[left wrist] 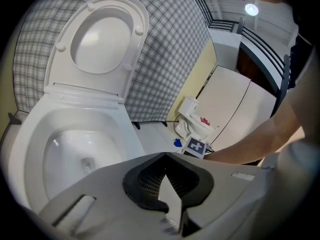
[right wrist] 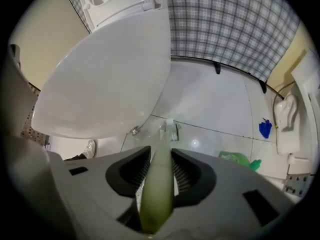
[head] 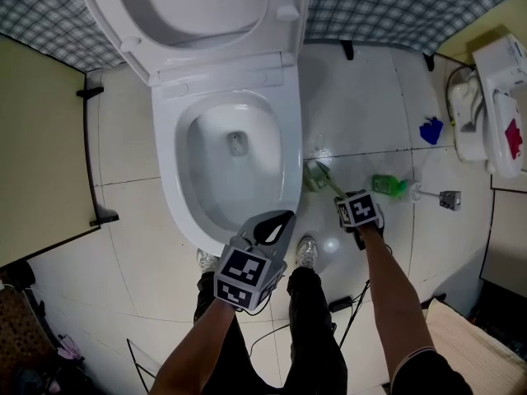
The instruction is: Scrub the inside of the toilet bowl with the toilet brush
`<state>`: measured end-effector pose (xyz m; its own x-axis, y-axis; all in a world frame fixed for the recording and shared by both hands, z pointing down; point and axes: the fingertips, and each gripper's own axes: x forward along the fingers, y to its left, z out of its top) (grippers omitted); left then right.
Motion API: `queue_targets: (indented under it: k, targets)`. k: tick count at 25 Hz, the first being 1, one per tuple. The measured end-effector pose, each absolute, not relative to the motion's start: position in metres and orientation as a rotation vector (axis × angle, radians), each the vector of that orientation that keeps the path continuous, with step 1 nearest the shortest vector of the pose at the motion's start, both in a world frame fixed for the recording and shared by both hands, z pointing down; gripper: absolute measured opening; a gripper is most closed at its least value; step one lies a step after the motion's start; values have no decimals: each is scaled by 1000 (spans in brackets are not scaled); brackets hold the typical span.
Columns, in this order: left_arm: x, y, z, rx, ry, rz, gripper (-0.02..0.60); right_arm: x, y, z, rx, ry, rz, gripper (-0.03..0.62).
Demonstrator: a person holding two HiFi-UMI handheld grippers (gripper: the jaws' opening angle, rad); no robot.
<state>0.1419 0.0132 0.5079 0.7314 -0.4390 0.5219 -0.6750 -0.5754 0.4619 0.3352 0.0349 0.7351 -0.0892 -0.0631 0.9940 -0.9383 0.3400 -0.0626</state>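
Note:
The white toilet bowl (head: 290, 163) stands open with its seat and lid (head: 189, 6) raised; water sits at the bottom. A pale green toilet brush (head: 319, 177) lies on the floor tiles just right of the bowl, bristle head toward the toilet. My right gripper (head: 344, 197) is down at the brush's handle. In the right gripper view the handle (right wrist: 157, 184) fills the gap between the pads and the brush head (right wrist: 170, 129) rests on the tile, so my right gripper (right wrist: 160, 154) is shut on it. My left gripper (head: 276, 223) hovers over the bowl's front rim, shut and empty (left wrist: 164, 155).
A green bottle (head: 389, 185) lies on the floor right of the brush, with a blue object (head: 431, 130) and a white fixture (head: 473, 113) beyond. A beige partition (head: 41, 146) closes the left side. The person's shoes (head: 306, 252) stand at the bowl's front.

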Motion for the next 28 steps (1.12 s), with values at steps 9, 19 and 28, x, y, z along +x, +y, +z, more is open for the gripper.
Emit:
queue_targets:
  k: [9, 19, 28]
  targets:
    - [137, 12, 503, 2276, -845, 475, 11, 339, 40, 720, 938, -1457, 966, 101]
    - [123, 13, 459, 2302, -865, 451, 9, 339, 42, 592, 1132, -1658, 879, 101]
    - [88, 9, 415, 2303, -944, 409, 9, 303, 33, 432, 1364, -1922, 713, 101]
